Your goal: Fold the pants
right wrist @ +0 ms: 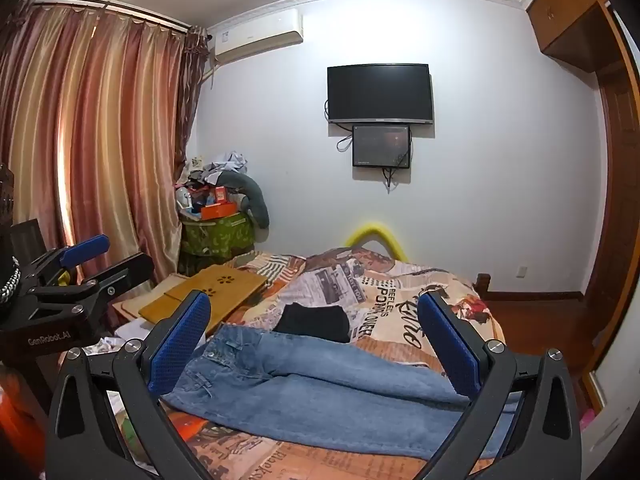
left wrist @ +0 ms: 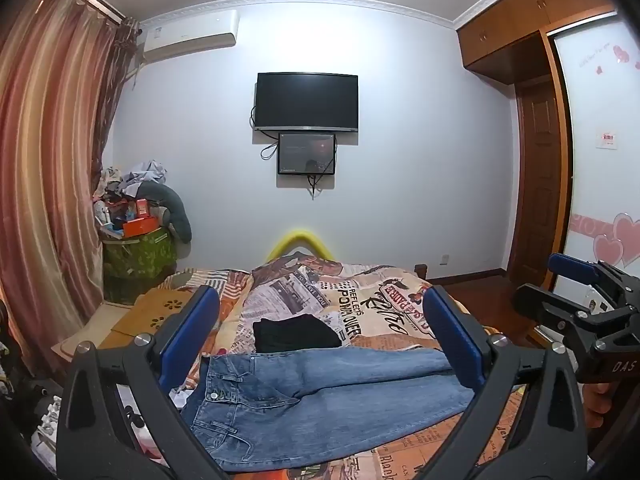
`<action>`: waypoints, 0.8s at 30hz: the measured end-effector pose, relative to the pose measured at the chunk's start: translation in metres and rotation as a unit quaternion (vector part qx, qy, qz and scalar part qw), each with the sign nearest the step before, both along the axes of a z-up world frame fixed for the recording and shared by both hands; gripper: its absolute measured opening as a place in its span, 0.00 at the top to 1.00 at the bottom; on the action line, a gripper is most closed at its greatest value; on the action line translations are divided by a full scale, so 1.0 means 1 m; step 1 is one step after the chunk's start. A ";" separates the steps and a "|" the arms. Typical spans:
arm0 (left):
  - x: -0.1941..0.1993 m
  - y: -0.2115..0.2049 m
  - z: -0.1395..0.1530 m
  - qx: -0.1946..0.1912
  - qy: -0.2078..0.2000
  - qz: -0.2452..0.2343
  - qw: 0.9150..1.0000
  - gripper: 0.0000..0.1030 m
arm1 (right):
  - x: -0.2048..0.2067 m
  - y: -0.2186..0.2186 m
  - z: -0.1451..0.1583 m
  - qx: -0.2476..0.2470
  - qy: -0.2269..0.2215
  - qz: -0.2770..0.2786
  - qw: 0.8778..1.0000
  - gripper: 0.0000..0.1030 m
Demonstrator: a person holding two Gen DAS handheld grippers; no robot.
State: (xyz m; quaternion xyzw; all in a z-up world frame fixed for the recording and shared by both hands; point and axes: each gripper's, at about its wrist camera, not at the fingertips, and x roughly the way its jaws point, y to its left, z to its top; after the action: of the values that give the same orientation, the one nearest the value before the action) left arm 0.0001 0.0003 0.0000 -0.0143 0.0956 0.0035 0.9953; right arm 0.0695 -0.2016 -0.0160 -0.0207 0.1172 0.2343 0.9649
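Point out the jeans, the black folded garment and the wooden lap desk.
jeans [left wrist: 320, 396], left wrist view, on the seat area.
black folded garment [left wrist: 294, 332], left wrist view, on its middle.
wooden lap desk [right wrist: 208, 290], right wrist view, on its top.

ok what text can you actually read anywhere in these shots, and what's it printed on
"GenRobot.AI" on the body of the left tool, seen from the right wrist.
"DAS" on the body of the right tool, cut off at the frame edge.
"REFLECTS", "POWR OVER" and "TO SERVE YOU" on the newspaper-print bedspread; its other print is too warped to read.
Wardrobe door script, its small sign and the air conditioner label: too blurred.
Jeans: none readable.
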 end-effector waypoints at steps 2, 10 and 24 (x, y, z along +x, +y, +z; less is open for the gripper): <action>0.000 0.000 0.000 0.003 0.000 -0.002 1.000 0.00 | -0.001 0.001 0.000 -0.005 -0.005 0.001 1.000 0.00; 0.000 0.000 0.001 0.003 0.000 -0.004 1.000 0.00 | 0.000 -0.003 0.002 0.000 -0.005 0.002 1.000 0.00; 0.000 -0.002 0.001 0.006 -0.004 -0.006 1.000 0.00 | -0.002 -0.001 0.001 0.001 -0.007 0.001 1.000 0.00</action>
State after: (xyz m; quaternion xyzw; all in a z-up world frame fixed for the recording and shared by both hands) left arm -0.0001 -0.0021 0.0013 -0.0079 0.0921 -0.0023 0.9957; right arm 0.0678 -0.2026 -0.0152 -0.0219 0.1104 0.2349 0.9655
